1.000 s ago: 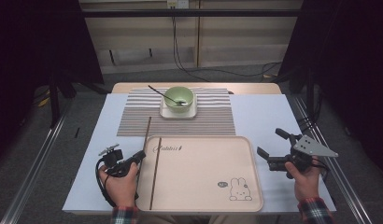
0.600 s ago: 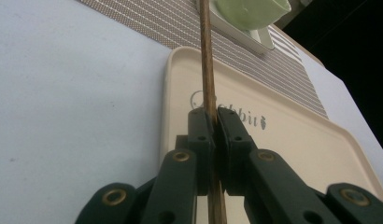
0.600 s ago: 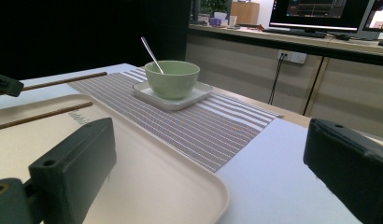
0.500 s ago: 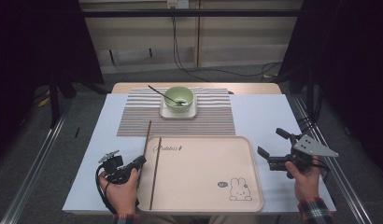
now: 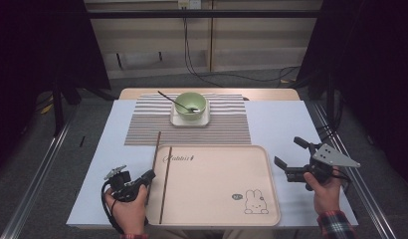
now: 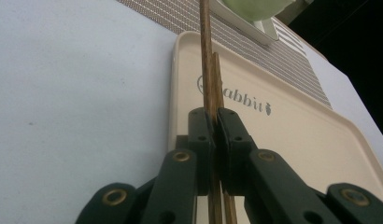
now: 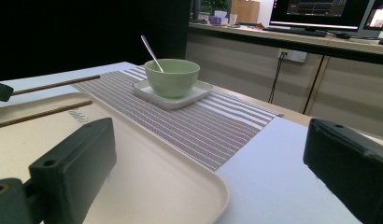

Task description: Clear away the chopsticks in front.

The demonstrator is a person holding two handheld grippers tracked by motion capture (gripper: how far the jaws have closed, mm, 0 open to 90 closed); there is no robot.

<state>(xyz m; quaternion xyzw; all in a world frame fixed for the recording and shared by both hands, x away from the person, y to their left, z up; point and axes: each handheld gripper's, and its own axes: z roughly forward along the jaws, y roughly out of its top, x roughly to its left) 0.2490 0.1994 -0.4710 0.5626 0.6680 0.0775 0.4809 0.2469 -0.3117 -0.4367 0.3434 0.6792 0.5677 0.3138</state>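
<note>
A white tabletop (image 5: 286, 124) has a cream tray (image 5: 217, 199) on its near side, with a little rabbit drawing (image 5: 255, 201) in the near right corner of the tray. Past the tray lies a striped placemat (image 5: 142, 124). On the far part of the mat sits a small white square plate (image 5: 174, 119), and a green bowl (image 5: 191, 105) stands on that plate. A spoon (image 5: 169, 97) leans in the bowl with its handle pointing up and to the left. The left gripper (image 5: 147, 177) is at the near left, by the left edge of the tray, held in the person's left hand (image 5: 126, 211). In the left gripper view its black fingers (image 6: 199, 140) are squeezed tight on a brown chopstick (image 6: 206, 51), which runs far out past the tray edge toward the mat. A second chopstick (image 5: 165, 186) lies flat on the tray just beside the first one, close to the tray's left rim. The right gripper (image 5: 287, 156) is over the tabletop to the right of the tray, held in the right hand (image 5: 325, 189), which has a red plaid sleeve (image 5: 335, 224). Its fingers (image 7: 73, 163) are spread wide apart with nothing between them, and they point left toward the tray
</note>
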